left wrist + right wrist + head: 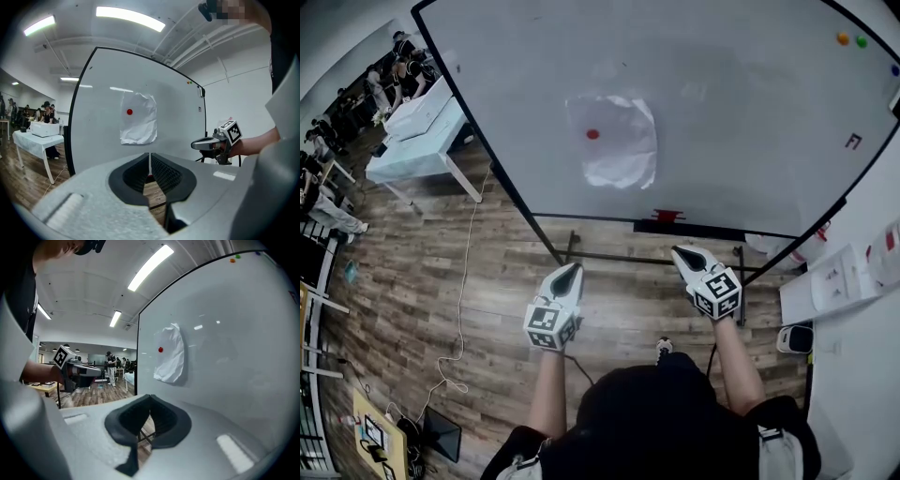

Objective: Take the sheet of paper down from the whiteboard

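One whiteboard (741,103) on a dark frame stands in front of the person. One sheet of paper (617,142) hangs on it, left of the board's middle and about halfway up its face. The sheet is white and crumpled. One red magnet (592,134) pins it to the board near the sheet's upper left part.

Three more magnets sit toward the board's upper right corner. An orange magnet (843,38) and a green magnet (861,41) are just beside each other, and a blue magnet (894,69) is lower, at the board's right edge.

The ledge (703,228) along the board's lower edge holds one red object (667,216), below the sheet. What it is cannot be made out.

There are two grippers, both held short of the board, touching neither it nor the sheet. The left gripper (571,272) points toward the board below and left of the sheet, its jaws pressed together with nothing between them. The right gripper (682,251) points toward the board below and right of the sheet, its jaws likewise together and empty.

Past the board's left edge stands one white table (398,161) bearing one white box (44,130). What the box contains does not show.
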The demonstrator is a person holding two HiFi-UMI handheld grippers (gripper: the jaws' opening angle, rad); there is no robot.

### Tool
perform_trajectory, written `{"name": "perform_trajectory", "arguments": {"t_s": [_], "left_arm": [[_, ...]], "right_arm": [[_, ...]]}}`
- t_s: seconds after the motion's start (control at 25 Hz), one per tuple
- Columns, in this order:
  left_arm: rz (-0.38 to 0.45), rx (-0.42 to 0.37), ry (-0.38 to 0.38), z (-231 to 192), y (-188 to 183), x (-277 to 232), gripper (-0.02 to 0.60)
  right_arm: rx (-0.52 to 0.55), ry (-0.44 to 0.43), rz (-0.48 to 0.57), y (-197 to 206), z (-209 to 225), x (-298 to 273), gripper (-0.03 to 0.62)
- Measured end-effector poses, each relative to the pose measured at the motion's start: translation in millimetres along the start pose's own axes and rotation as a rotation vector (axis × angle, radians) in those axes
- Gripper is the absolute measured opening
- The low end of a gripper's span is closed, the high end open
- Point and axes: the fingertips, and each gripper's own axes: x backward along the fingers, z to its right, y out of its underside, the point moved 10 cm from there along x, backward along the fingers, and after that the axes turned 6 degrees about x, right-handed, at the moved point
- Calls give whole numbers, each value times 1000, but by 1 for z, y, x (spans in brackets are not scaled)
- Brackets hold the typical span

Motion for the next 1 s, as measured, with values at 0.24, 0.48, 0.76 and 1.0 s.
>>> {"name": "perform_trajectory", "arguments": {"t_s": [0.24, 0.48, 0.76, 1.0], "left_arm": [[11, 5, -45, 6, -8, -29, 25], [29, 16, -107, 16, -11, -55, 26], [52, 40, -200, 25, -7, -72, 25], [64, 40, -259, 40, -8, -85, 25]], "right_arm": [[13, -41, 9, -5, 41, -14, 5], [35, -105, 19, -7, 81, -33, 5], [68, -198, 29, -9, 112, -54, 5], [84, -260, 46, -10, 136, -67, 5]]}}
